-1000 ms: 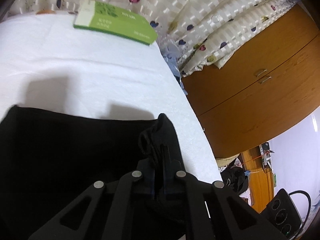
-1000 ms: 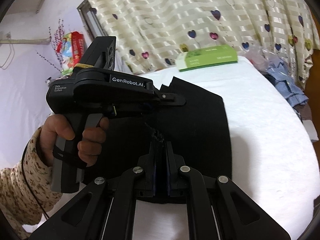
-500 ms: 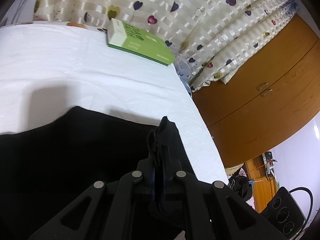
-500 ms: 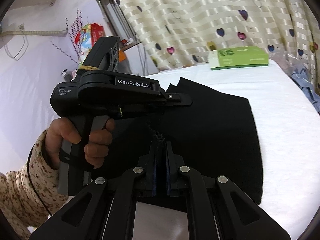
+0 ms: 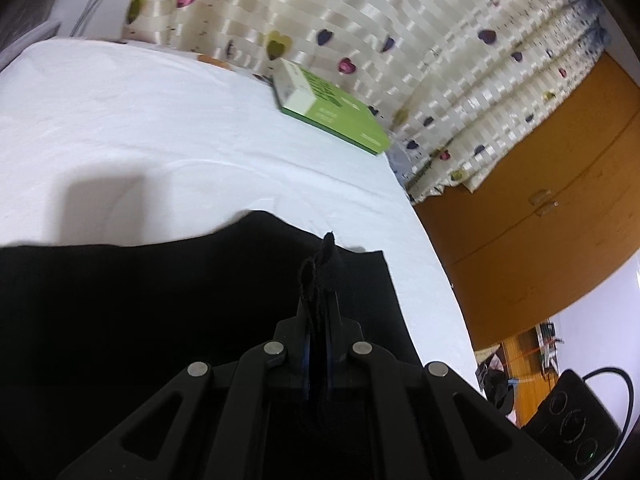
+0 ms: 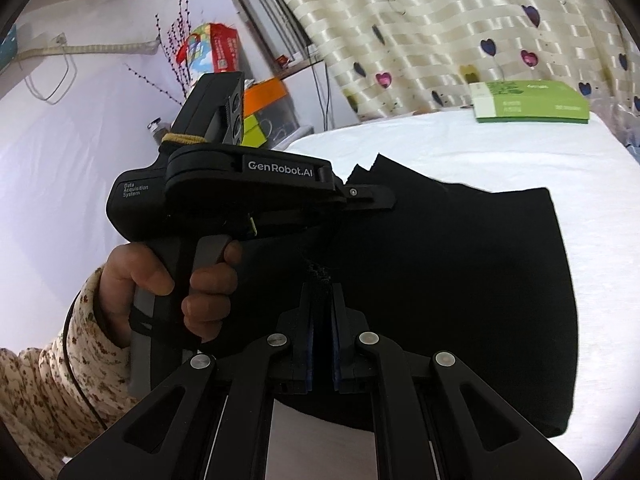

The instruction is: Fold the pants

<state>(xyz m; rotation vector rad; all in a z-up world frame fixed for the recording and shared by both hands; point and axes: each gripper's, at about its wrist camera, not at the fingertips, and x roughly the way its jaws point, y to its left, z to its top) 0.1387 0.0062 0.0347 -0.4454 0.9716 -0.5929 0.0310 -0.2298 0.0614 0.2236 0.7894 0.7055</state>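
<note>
Black pants (image 6: 460, 280): spread on white bed sheet (image 5: 140, 128), partly folded.
Left gripper (image 5: 319, 304): clamped on pinched pants fabric.
Right gripper (image 6: 321, 300): clamped on pants edge.
Green box (image 5: 332, 108): at 1 o'clock from pants, by heart-print curtain (image 5: 400, 40).

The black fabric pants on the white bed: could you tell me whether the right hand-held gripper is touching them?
Touching. The right wrist view shows the right hand-held gripper shut on a bunched edge of the black fabric pants, which pokes out between its pads.
</note>
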